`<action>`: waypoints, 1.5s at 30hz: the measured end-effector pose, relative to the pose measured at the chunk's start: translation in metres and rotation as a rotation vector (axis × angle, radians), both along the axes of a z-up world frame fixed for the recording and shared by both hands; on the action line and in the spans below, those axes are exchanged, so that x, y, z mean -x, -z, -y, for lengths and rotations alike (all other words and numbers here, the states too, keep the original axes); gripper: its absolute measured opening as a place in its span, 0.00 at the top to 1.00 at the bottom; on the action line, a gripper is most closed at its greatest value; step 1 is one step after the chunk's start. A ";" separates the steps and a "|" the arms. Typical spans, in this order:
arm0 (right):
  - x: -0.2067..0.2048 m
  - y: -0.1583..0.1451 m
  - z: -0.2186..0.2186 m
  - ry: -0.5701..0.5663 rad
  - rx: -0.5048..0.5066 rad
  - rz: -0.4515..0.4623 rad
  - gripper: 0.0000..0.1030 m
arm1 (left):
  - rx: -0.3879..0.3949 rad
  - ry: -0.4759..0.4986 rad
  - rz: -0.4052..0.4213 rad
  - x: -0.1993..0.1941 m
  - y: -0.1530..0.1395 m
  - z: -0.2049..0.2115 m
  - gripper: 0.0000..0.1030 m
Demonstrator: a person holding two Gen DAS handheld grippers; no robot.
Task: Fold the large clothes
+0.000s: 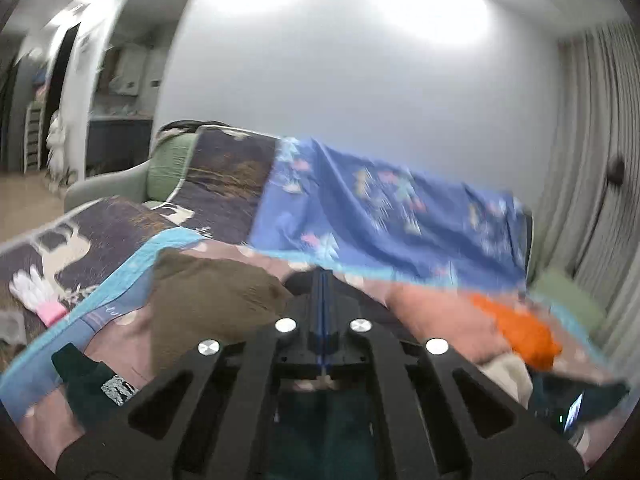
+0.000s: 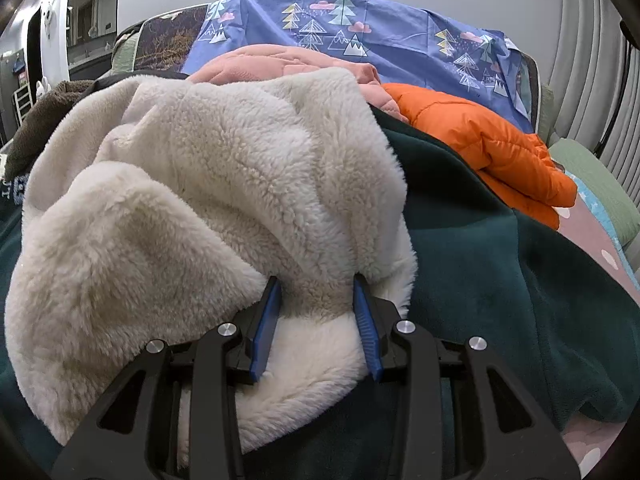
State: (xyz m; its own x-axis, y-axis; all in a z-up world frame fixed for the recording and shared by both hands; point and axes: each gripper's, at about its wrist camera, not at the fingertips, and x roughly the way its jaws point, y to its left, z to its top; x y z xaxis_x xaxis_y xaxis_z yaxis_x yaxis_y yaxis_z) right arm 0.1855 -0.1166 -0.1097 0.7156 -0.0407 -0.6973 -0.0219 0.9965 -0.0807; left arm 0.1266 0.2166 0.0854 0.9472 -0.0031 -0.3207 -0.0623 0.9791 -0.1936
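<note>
- Rm w/ pale grey wall, pleated curtain on one side, doorway to another rm on the other. Left wrist view blurred.
- Sofa draped w/ blue tree-print sheet over its back, dark deer-print throw beside it.
- Seat covered by pink spread w/ light-blue border; clothes piled on it.
- Cream fleece garment on top of pile, bunched, lying on dark green fleece.
- Orange puffer jacket behind the green, touching it; pink quilted garment behind the cream one; brown fuzzy piece at far side.
- Right gripper: blue pads part-way apart, pressing a fold of the cream fleece between them = gripping it.
- Left gripper: jaws fully closed, pads together; dark green cloth shows under its frame, but can't tell if pinched. Pointing over the pile toward sofa back.
- White glove w/ pink cuff on the deer throw, apart from pile.
</note>
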 end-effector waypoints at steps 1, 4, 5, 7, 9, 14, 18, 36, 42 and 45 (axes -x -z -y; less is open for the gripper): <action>0.000 0.000 0.002 -0.003 -0.011 0.000 0.62 | -0.016 0.012 -0.023 -0.002 0.001 0.016 0.82; -0.001 0.000 0.005 -0.010 -0.038 0.002 0.61 | 0.018 -0.045 -0.040 0.013 0.024 0.022 0.28; -0.001 0.000 0.005 -0.011 -0.044 0.003 0.60 | 0.041 -0.075 -0.051 0.020 0.035 0.014 0.28; -0.001 0.000 0.006 -0.018 -0.059 0.003 0.59 | 0.134 -0.152 -0.131 0.036 0.074 -0.019 0.28; -0.002 0.000 0.005 -0.021 -0.066 0.003 0.58 | 0.299 -0.242 -0.240 0.055 0.123 -0.064 0.29; -0.002 0.001 0.004 -0.022 -0.052 0.004 0.57 | 0.605 -0.464 -0.385 0.084 0.205 -0.157 0.31; -0.002 0.002 0.004 -0.022 -0.051 0.004 0.57 | 0.598 -0.487 -0.432 0.062 0.214 -0.185 0.27; -0.001 0.004 0.000 -0.018 -0.040 0.005 0.56 | 0.334 -0.430 -0.093 0.025 0.082 -0.150 0.92; 0.000 0.004 0.000 -0.019 -0.047 0.006 0.56 | 0.163 0.053 0.102 0.003 -0.026 0.024 0.92; 0.003 -0.001 0.008 -0.030 -0.116 0.018 0.55 | 0.104 0.326 0.067 -0.011 -0.029 0.128 0.92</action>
State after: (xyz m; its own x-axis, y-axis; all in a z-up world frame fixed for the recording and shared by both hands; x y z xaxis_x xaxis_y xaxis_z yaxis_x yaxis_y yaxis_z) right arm 0.1824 -0.1250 -0.1085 0.7278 0.0610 -0.6831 -0.0517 0.9981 0.0340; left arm 0.1374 0.0887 0.1147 0.9097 -0.3387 -0.2403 0.2670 0.9202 -0.2863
